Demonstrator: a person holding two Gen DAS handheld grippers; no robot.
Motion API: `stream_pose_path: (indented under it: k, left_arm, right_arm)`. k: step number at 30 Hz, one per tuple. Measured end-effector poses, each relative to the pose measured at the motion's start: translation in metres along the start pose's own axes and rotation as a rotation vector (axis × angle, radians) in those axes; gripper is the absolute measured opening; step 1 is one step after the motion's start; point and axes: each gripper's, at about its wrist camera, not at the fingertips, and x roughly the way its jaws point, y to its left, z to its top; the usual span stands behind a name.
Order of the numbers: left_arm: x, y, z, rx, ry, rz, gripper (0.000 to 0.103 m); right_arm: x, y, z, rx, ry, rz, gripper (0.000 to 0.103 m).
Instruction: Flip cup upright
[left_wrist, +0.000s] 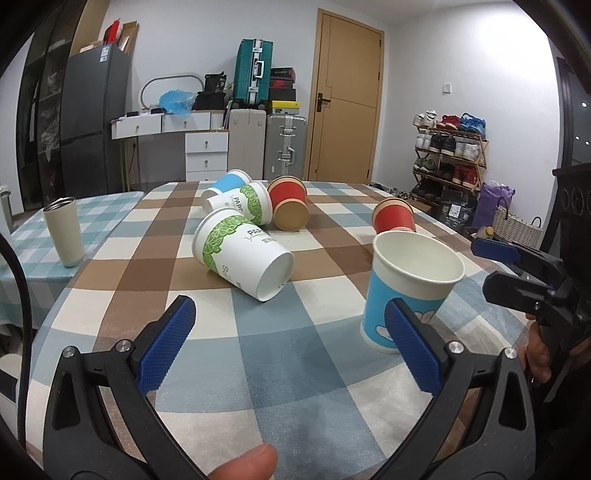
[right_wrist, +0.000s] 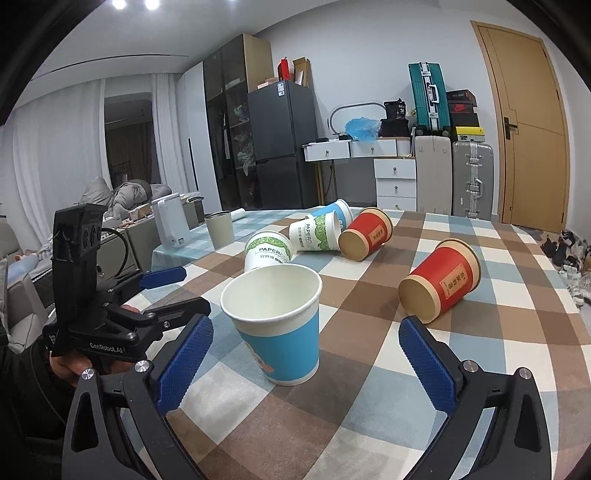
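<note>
A blue paper cup (left_wrist: 406, 295) stands upright on the checked tablecloth; it also shows in the right wrist view (right_wrist: 280, 325). Several cups lie on their sides: a white-green cup (left_wrist: 240, 253) (right_wrist: 267, 253), a second white-green cup (left_wrist: 240, 201) (right_wrist: 314, 232), a blue cup (left_wrist: 227, 184) (right_wrist: 341, 210), a red cup (left_wrist: 288, 203) (right_wrist: 365, 234) and another red cup (left_wrist: 393, 216) (right_wrist: 439, 284). My left gripper (left_wrist: 291, 339) is open and empty, just short of the cups. My right gripper (right_wrist: 306, 354) is open, its fingers either side of the upright blue cup without touching it.
A beige steel tumbler (left_wrist: 64, 230) (right_wrist: 219, 229) stands on the adjoining blue-checked table. A white kettle (right_wrist: 170, 223) sits beyond it. The table's right edge (left_wrist: 461, 236) is close to the upright cup. Suitcases, drawers and a shoe rack (left_wrist: 448, 155) stand behind.
</note>
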Motion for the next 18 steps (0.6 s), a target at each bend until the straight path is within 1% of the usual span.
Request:
stream_pose_path:
  k: [4, 18]
  left_arm:
    - [-0.0003, -0.0035, -0.0009, 0.018, -0.003, 0.002, 0.102]
    - [-0.0006, -0.0045, -0.0029, 0.002, 0.003, 0.004, 0.102]
  right_arm:
    - [0.0015, 0.0002, -0.0011, -0.004, 0.002, -0.003, 0.103]
    - [0.0002, 0.0065, -0.0034, -0.020, 0.010, -0.011, 0.103]
